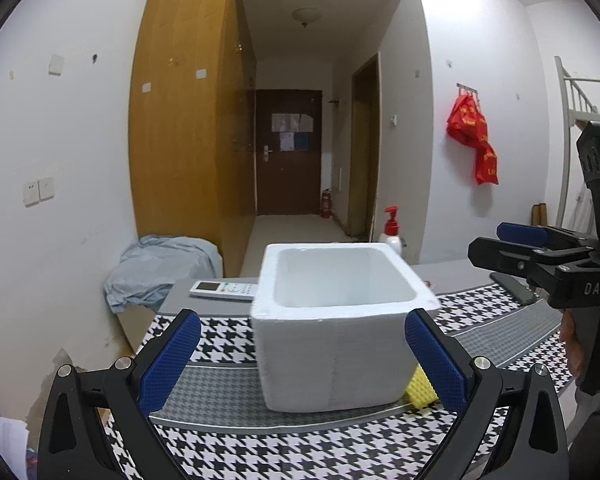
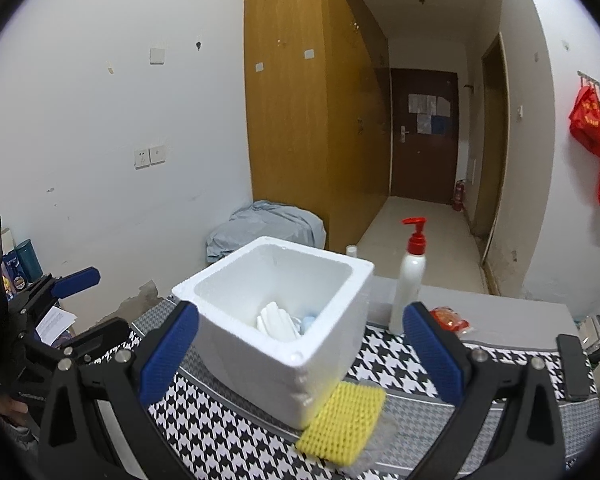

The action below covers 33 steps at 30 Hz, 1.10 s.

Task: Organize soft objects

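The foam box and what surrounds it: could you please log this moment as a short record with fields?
container: white foam box, open top, on the houndstooth mat
inside: white ridged item and a pale blue item
outside: yellow sponge, lying against the box's near corner
nearby: pump bottle, remote control
left hand-held gripper: open, empty
right hand-held gripper: open, empty

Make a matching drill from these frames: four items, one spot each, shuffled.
Items:
1. yellow sponge
2. remote control
3. pump bottle
4. white soft item

Spots:
A. inside the foam box
B. on the grey surface left of the box, left wrist view
C. on the mat against the box's near corner
D. standing right of the box

Pairs: 1-C, 2-B, 3-D, 4-A
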Each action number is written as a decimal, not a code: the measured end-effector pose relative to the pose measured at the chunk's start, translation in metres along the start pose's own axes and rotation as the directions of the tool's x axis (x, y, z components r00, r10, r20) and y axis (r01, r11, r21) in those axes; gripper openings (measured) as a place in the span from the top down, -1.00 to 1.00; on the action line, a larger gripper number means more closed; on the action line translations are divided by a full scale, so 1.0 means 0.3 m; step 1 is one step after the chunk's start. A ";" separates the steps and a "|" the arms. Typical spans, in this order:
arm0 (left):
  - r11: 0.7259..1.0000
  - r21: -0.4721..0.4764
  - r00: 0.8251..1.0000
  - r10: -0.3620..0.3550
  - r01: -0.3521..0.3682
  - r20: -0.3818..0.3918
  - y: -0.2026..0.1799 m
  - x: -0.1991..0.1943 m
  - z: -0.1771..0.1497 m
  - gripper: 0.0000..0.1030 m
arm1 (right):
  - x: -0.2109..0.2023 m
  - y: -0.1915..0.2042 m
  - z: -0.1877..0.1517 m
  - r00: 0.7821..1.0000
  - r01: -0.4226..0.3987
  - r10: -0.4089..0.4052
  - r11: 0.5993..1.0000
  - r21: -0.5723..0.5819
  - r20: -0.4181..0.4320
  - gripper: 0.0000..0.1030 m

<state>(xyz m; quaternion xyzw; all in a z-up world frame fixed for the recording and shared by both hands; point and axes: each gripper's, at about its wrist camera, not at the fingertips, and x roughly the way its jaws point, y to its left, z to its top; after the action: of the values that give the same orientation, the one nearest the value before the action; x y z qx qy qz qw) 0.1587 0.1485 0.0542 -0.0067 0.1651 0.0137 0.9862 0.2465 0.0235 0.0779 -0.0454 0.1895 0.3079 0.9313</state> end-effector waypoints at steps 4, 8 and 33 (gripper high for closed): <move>1.000 0.006 1.000 -0.024 0.024 0.011 -0.039 -0.023 0.005 -0.98 | -0.052 -0.015 -0.014 1.000 0.017 -0.018 1.000 0.008 0.016 -1.00; 0.999 0.005 0.999 -0.036 0.036 0.022 -0.061 -0.046 0.008 -0.98 | -0.097 -0.024 -0.030 0.999 0.024 -0.025 1.000 0.016 0.026 -1.00; 0.992 -0.025 0.991 -0.121 0.123 0.063 -0.185 -0.066 -0.101 -0.98 | -0.259 -0.107 -0.255 0.991 0.095 -0.100 0.994 0.057 0.092 -1.00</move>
<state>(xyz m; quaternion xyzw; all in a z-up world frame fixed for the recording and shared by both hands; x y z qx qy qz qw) 0.1317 0.0921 0.0324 -0.0304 0.1340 -0.0442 0.9895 0.1829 -0.0610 0.0358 -0.0158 0.1508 0.2586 0.9540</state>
